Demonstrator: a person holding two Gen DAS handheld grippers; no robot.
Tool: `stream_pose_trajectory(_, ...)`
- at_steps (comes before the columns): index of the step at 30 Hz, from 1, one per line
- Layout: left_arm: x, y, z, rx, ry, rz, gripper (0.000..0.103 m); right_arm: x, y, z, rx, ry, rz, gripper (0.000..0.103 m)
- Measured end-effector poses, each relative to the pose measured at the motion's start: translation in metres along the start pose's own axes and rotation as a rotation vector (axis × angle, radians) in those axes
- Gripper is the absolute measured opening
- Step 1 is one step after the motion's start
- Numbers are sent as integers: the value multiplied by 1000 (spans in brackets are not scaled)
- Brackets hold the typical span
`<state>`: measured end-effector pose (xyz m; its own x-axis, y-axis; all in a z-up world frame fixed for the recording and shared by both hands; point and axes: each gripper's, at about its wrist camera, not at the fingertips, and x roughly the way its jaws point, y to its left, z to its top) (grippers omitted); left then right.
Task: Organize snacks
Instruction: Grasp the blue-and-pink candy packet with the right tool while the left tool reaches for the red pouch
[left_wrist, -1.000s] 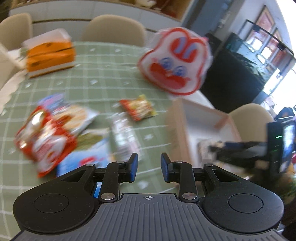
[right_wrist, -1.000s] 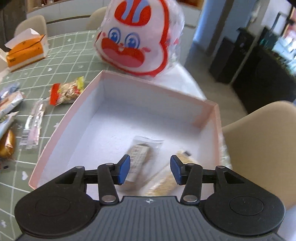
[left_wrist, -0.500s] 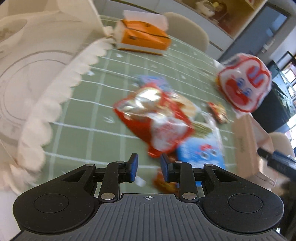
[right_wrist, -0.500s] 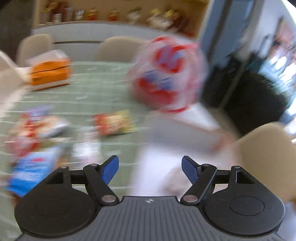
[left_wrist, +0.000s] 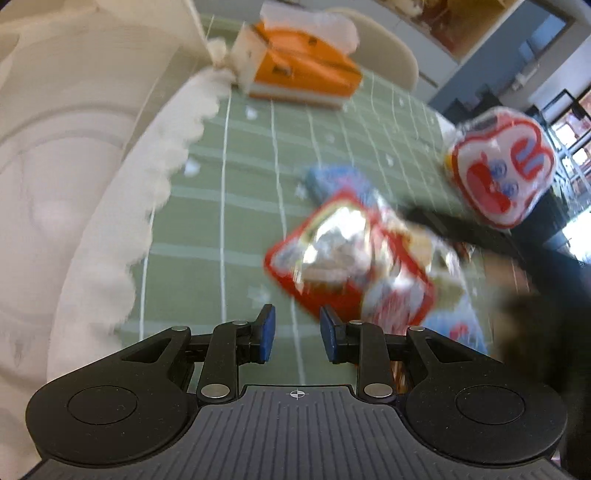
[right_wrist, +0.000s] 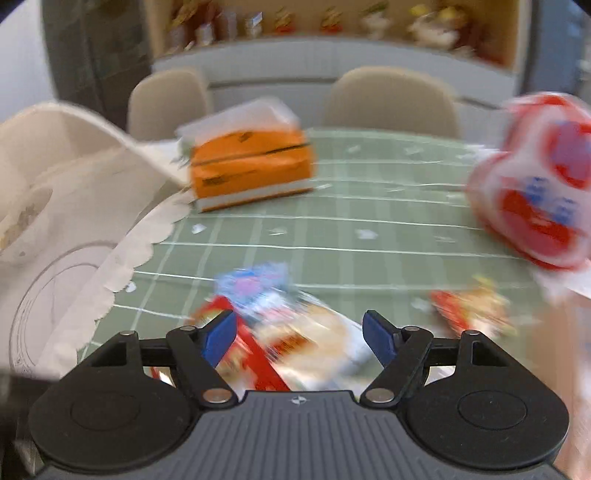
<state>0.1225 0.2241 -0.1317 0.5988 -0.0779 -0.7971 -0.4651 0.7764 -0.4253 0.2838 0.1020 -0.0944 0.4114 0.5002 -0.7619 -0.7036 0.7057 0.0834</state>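
A pile of snack packets lies on the green checked tablecloth (left_wrist: 229, 221). A red and silver packet (left_wrist: 343, 254) is on top, with blue packets (left_wrist: 332, 181) beside it. My left gripper (left_wrist: 293, 334) is open and empty, just left of the red packet. My right gripper (right_wrist: 299, 338) is open wide and empty, right above the same pile (right_wrist: 280, 332). A small red and yellow packet (right_wrist: 472, 310) lies to the right. The right arm shows as a dark blur (left_wrist: 480, 240) in the left wrist view. Both views are blurred by motion.
A round red and white rabbit-face bag (left_wrist: 502, 166) stands at the right (right_wrist: 539, 199). An orange tissue box (left_wrist: 303, 74) sits at the back (right_wrist: 251, 166). A white scalloped cake box (left_wrist: 74, 166) fills the left (right_wrist: 55, 229). Beige chairs (right_wrist: 391, 96) stand behind the table.
My right gripper has left the pink box, swung left over the snack pile and opened wider. My left gripper has swung left toward the cake box and opened slightly.
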Motion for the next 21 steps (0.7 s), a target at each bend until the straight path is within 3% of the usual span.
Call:
stream_pose_trajectory(2,-3,6,-9,-12,19,-6,30,34,13,13,-37,51,27,76)
stream_pose_trajectory(5,-10,13,-18,-32,25,-33,30,70,30,23,-115,70,-7,77)
stream_pose_trajectory(8,-13,19,-22,-51,24,-61,30,75,28,31,-106,108,30,75)
stream_pose_trajectory(9,-14,20,-22,-57,20,-65,30,73,27,32,-103,138,66,62)
stream_pose_trajectory(10,-14,22,-22,-67,15,-72,30,70,27,31,-99,151,88,59)
stream_pose_trajectory(15,-15,22,-23,-72,11,-101,30,30,20,4,-93,176,139,56)
stream_pose_trajectory(21,-26,10,-35,-4,31,-122,30,-27,19,-37,-69,152,155,55)
